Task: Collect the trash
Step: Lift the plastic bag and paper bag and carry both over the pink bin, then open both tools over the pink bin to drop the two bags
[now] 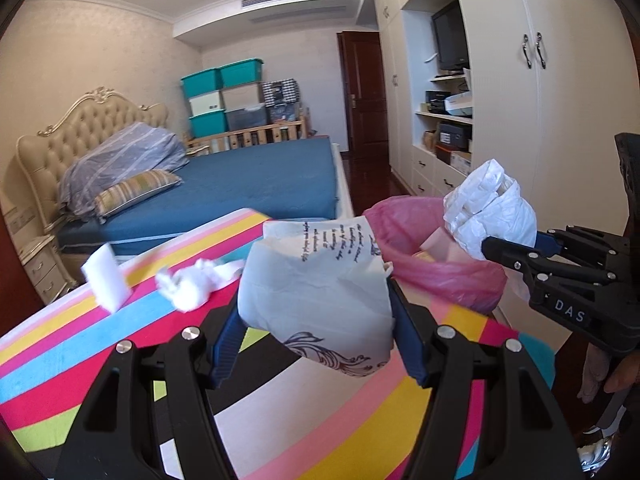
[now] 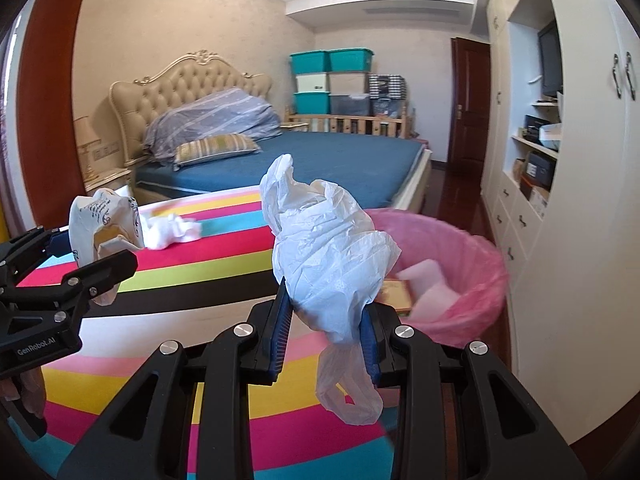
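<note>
Striped counter [image 1: 60, 360] before a bedroom's bed [image 1: 260, 176]. Left fingers [image 1: 316, 344] hold crumpled paper [image 1: 316, 280]; right fingers [image 2: 326, 320] pinch a plastic bag [image 2: 328, 248] beside the pink bin [image 2: 472, 248] past the counter's edge.

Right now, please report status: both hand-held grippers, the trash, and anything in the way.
Left hand-held gripper shut on printed paper bag. Right hand-held gripper shut on white plastic bag. Pink-lined bin close ahead, path clear. Tissue remains.
</note>
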Available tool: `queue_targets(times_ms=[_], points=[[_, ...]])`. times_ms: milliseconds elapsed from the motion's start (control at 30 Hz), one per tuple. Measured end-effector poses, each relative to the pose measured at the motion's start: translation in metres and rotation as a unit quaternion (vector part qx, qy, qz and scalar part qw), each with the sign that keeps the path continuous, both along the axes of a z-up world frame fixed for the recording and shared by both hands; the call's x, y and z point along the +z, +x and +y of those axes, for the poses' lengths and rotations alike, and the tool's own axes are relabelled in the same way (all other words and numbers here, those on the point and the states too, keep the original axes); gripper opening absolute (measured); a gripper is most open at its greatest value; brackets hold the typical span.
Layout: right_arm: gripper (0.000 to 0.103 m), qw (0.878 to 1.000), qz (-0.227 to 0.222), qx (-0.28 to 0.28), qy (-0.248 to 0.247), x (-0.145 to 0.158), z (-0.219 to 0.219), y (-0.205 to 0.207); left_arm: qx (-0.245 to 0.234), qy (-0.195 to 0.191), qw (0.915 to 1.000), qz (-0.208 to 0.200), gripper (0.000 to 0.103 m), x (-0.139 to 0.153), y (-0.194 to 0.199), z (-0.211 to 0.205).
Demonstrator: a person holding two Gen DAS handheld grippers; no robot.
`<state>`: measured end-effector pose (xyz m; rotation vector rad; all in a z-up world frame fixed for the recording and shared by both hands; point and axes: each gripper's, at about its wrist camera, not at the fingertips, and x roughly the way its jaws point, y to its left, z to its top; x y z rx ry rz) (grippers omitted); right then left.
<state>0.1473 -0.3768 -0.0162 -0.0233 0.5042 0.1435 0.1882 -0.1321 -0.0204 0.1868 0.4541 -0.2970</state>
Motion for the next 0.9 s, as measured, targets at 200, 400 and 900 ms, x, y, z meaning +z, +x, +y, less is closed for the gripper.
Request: queue_targets(times_ms=[200, 400, 900], points=[[0.031, 1.000, -0.006, -0.019, -0.004, 0.001, -0.029, 0.010, -0.035, 0.007, 0.9993, 0.015, 0.064, -0.002, 0.012, -0.034], [0.031, 1.000, -0.006, -0.026, -0.009, 0.002, -0.057, 0.032, -0.058, -0.004, 0.9976, 0.038, 0.064, 0.002, 0.040, -0.060], [0.036, 0.999, 0.018, -0.028, -0.019, -0.011, -0.095, 0.107, -0.080, -0.074, 0.9914, 0.073, 0.068, 0.017, 0.136, -0.107]])
